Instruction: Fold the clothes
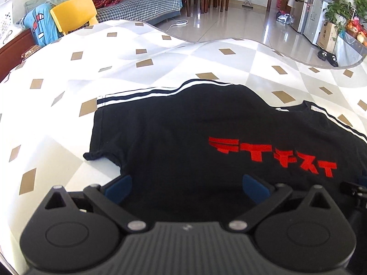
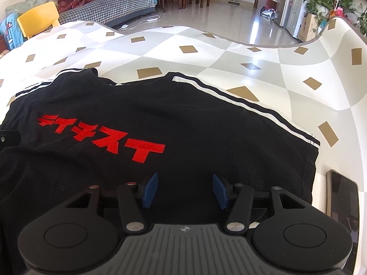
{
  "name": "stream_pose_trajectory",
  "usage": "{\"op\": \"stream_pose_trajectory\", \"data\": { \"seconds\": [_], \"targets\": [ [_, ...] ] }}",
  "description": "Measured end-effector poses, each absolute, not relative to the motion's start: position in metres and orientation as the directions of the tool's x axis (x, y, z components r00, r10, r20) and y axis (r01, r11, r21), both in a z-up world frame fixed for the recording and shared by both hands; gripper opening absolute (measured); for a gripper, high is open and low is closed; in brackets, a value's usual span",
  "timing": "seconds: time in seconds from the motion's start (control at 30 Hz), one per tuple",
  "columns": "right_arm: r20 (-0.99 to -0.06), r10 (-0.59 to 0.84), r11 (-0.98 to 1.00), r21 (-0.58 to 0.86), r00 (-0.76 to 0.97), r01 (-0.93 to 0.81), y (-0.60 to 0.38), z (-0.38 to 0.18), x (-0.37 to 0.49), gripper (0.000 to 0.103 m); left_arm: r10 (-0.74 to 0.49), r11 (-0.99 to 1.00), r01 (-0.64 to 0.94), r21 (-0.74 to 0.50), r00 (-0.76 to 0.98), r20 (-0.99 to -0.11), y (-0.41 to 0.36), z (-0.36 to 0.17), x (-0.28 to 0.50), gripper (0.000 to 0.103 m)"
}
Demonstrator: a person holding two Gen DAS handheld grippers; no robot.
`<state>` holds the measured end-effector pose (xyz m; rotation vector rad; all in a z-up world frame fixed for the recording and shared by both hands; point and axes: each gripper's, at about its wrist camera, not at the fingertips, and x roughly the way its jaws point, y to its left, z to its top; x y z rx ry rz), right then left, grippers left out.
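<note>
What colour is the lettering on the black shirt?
Red lettering on the shirt, clearest in the right wrist view.

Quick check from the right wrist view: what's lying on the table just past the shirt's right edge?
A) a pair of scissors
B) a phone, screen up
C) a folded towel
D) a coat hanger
B: a dark phone lies flat on the patterned table beside the black T-shirt, its glossy screen facing up.

t-shirt (image 2: 160, 119) flat on table (image 2: 263, 52)
phone (image 2: 344, 201) on table just right of shirt; chair (image 1: 73, 13) behind table's far left; sofa (image 1: 142, 6) beyond
</note>
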<state>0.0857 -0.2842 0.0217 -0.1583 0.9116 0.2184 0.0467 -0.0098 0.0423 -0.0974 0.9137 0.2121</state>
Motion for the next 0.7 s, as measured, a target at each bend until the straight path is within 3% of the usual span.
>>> {"op": "stream_pose_trajectory", "data": {
  "seconds": [0.7],
  "targets": [
    [-0.800,0.122,0.963,-0.049,0.588,-0.266,-0.280,0.022,0.084,0.052,0.231,0.944,-0.326,0.058,0.521,-0.822,-0.003,0.003,0.118,0.103]
  ]
}}
